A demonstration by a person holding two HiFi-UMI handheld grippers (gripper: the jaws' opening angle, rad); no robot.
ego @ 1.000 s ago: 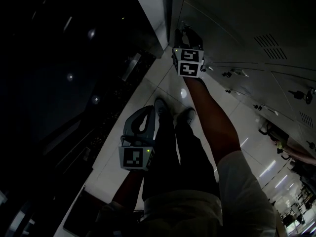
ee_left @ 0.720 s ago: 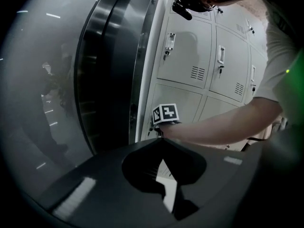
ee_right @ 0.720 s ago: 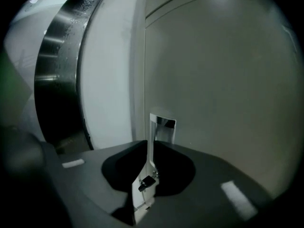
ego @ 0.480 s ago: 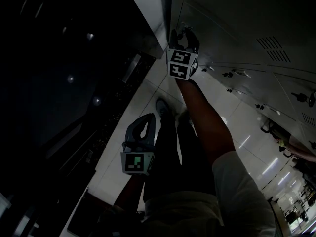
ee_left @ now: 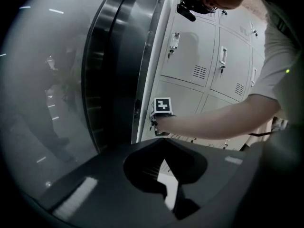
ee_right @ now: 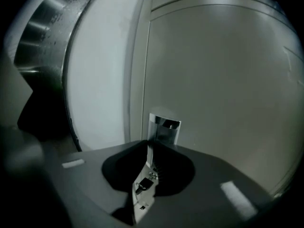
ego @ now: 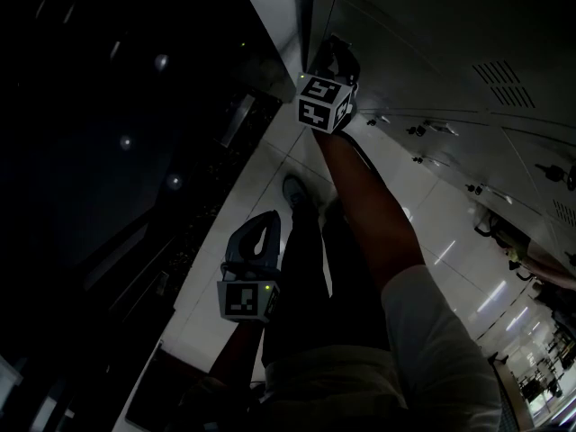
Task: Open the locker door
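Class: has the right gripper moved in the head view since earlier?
Yes. The right gripper edged left, away from the neighbouring locker handle, jaws just closing on the door latch.

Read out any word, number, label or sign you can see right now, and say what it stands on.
No readable text in any view.
Black-and-white square marker cube by the lockers and the lower one: coded patterns, not letters or numbers.
Pale grey metal locker doors: no number or label can be made out; too dim and small.
Shiny metal door handle: no print visible.
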